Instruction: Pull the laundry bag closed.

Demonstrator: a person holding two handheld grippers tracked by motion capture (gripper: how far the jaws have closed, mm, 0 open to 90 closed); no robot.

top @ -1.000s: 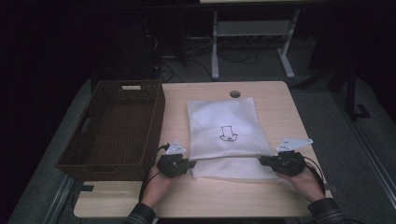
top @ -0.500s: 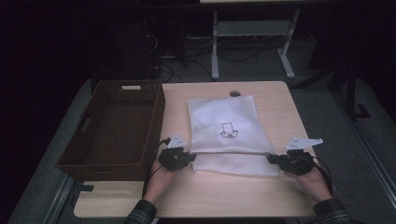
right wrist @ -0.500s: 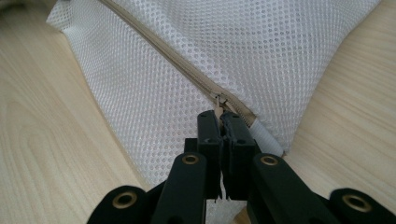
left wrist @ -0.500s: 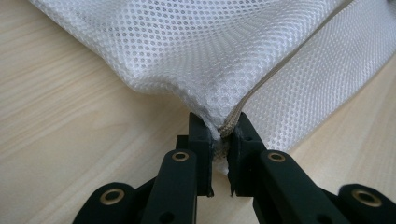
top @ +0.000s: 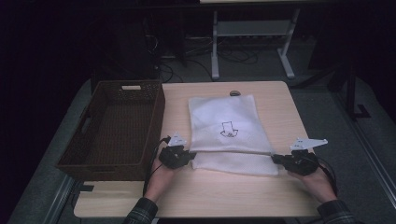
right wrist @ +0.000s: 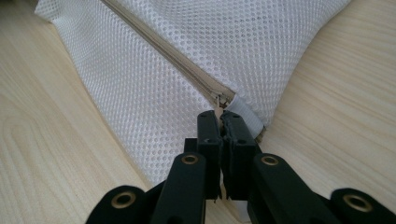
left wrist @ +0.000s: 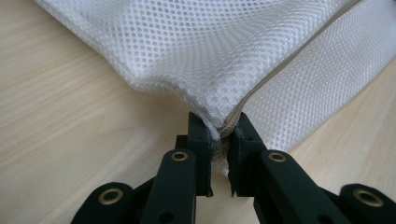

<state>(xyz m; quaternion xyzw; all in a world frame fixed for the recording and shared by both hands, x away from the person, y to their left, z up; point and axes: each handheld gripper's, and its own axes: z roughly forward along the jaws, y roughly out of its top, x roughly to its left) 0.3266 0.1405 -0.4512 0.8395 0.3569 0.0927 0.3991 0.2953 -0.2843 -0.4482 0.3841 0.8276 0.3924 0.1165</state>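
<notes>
A white mesh laundry bag (top: 229,128) lies flat at the centre of the frame in the high view, on the light wooden desk (top: 280,200), with a small dark drawing printed near its middle. Its near portion is folded along a crease that runs across the frame, so a narrow strip of mesh sticks out toward the bottom of the picture below the fold. A beige zipper (right wrist: 187,70) runs along the bag's edge; in the right gripper view it crosses from the upper left down to the centre.

The left gripper (top: 187,155) sits at the lower left corner of the bag, its fingers (left wrist: 198,140) clenched on the mesh corner where the zipper tape ends, the fabric bunched and lifted a little above the desk. The right gripper (top: 279,159) sits at the lower right corner, its fingers (right wrist: 210,135) clamped tight on the white tab at the zipper's end. Each is held by a hand coming in from the bottom edge of the frame.

A dark brown wicker basket (top: 159,109) stands just beside the bag on the left, its right wall close to the left gripper and its near left corner overhanging the desk edge. Bare desk lies open below the bag toward the bottom edge, and a narrower band on the right between the bag and the desk's right edge. A small dark round object (top: 235,93) sits at the far edge of the desk, just above the bag's top edge.
</notes>
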